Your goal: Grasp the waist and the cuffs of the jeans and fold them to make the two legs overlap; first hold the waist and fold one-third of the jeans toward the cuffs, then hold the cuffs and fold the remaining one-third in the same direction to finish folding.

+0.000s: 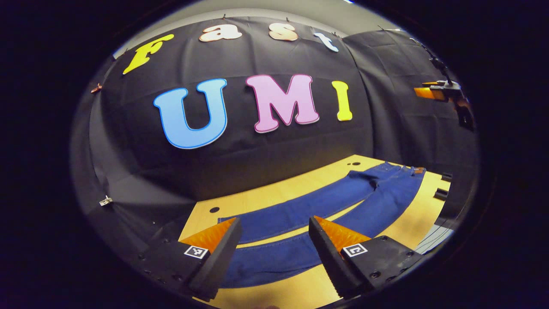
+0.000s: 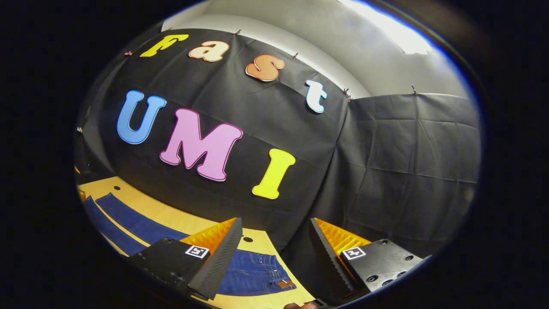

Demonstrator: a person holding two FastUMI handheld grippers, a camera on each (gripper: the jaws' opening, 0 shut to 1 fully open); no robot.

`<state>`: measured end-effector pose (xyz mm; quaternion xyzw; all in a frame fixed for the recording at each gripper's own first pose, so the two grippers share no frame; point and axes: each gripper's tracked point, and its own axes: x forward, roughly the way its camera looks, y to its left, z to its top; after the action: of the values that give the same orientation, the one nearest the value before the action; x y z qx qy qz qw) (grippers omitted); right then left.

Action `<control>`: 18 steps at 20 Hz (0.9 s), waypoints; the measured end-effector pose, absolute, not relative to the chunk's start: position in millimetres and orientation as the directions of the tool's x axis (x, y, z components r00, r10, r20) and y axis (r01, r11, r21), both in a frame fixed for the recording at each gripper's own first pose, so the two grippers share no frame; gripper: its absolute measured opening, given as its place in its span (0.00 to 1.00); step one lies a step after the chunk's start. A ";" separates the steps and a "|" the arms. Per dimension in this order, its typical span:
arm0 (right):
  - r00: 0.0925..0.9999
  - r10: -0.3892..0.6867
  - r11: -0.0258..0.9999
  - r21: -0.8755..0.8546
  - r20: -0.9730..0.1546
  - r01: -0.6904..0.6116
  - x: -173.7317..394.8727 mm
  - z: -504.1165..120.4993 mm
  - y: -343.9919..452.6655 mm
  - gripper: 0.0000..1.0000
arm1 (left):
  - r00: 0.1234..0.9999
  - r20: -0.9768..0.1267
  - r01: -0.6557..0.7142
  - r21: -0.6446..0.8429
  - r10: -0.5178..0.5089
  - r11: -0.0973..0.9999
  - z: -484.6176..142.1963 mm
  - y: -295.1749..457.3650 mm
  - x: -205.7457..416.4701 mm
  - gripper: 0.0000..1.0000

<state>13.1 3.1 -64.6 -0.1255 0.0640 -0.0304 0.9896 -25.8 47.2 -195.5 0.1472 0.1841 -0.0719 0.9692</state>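
Dark blue jeans [image 1: 326, 206] lie flat on the light wooden table [image 1: 266, 195], legs spread apart, cuffs near me at the left and the waist [image 1: 405, 169] far off at the right. My left gripper [image 1: 274, 227] hovers open above the leg ends, touching nothing. Far off at the upper right, the right gripper [image 1: 441, 92] hangs in the air. In the right gripper view, the waist [image 2: 261, 270] with its leather patch lies below the open right gripper [image 2: 276, 229], and the two legs [image 2: 124, 219] run away to the left.
Black cloth walls close the booth behind and to the right of the table. Small dark holes [image 1: 214, 210] dot the tabletop near its back edge. Black clamps [image 1: 444, 184] sit at the table's right edge.
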 end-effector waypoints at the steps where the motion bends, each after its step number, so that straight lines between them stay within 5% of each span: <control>1: 0.989 -0.066 0.963 -0.268 -0.136 0.027 15.1 -74.3 5.9 0.96 | 0.908 -0.407 0.218 0.264 -0.097 0.940 -208.0 49.8 -27.3 0.98; 10: 0.898 0.105 0.892 -0.359 -0.428 -0.275 43.3 -217.7 17.0 0.96 | 0.742 -0.662 0.494 0.426 -0.111 0.758 -310.4 103.3 -11.6 0.98; 18: 0.767 0.133 0.815 -0.371 -0.628 -0.445 47.1 -310.5 -11.2 0.96 | 0.468 -0.868 0.816 0.350 -0.170 0.461 -376.8 130.4 -44.6 0.98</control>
<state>47.1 -11.2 -310.5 -0.2588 0.3014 0.1599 0.9037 -44.6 130.4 -376.8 0.4040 0.3998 -0.3262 0.7553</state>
